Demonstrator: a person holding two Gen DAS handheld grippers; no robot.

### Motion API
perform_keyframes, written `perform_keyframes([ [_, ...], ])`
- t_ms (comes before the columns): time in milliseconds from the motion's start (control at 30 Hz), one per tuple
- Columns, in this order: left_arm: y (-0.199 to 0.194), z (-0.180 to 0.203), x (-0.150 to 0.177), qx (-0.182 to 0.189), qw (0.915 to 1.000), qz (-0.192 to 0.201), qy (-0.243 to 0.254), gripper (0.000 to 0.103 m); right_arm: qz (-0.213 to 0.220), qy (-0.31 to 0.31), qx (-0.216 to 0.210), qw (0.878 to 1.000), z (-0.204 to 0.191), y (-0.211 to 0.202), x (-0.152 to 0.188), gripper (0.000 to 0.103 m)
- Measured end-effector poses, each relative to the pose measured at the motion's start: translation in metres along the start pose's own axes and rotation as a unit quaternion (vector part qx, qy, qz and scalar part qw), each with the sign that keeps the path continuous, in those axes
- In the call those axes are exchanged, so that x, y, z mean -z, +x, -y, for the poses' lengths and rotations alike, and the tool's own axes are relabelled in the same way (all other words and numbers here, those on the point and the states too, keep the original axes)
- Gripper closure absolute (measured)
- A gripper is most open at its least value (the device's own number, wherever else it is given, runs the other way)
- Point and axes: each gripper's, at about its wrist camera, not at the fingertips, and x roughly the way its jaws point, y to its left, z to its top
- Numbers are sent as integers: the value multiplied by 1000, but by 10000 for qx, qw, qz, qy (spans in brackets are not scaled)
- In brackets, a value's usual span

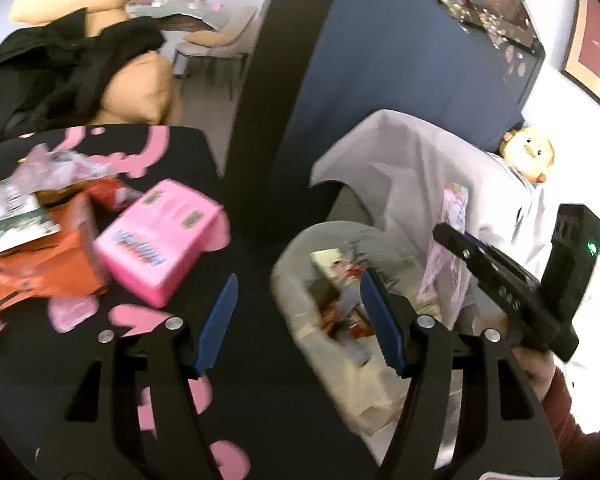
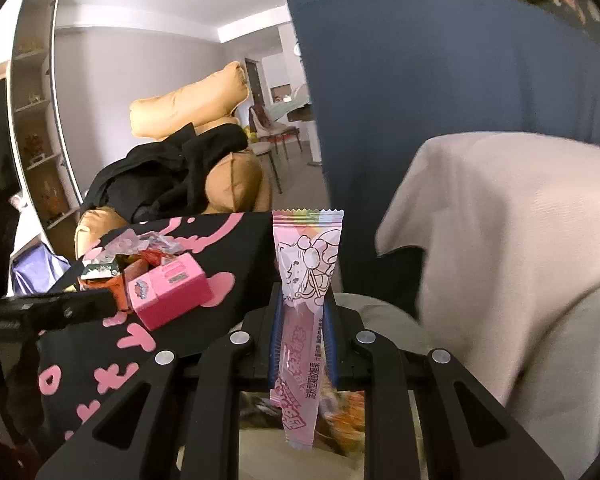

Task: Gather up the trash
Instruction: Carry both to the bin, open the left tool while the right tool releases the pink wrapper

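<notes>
My left gripper (image 1: 298,280) is open, its blue pads wide apart with nothing between them, held over the near rim of a light grey trash bin (image 1: 340,228). Several wrappers (image 1: 340,280) lie in the bin. My right gripper (image 2: 304,296) is shut on a long pink snack wrapper (image 2: 306,248), which stands upright between the pads above the bin (image 2: 380,312). In the left wrist view it hangs at the bin's right side (image 1: 500,276). On the black table (image 1: 172,148) with pink shapes lie a pink box (image 1: 160,240), an orange pack (image 1: 40,264) and crumpled wrappers (image 1: 60,164).
A beige cloth (image 1: 420,160) drapes over something right behind the bin. A dark blue partition (image 1: 400,60) stands behind it. A brown sofa with black clothing (image 1: 60,68) lies beyond the table. A yellow duck toy (image 1: 528,152) sits at the right.
</notes>
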Motion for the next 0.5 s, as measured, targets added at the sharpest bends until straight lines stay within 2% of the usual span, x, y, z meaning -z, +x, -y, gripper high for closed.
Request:
perform_keyframes([
  [200, -21, -30, 19, -250, 9996, 50, -98, 43, -356, 45, -66, 9993, -17, 35, 9, 85],
  [333, -31, -49, 25, -312, 9991, 118, -272, 43, -1116, 22, -154, 9936, -22, 70, 30, 85],
  [500, -40, -71, 28, -308, 9981, 195, -491, 43, -1827, -245, 100, 9828, -21, 95, 58, 85],
])
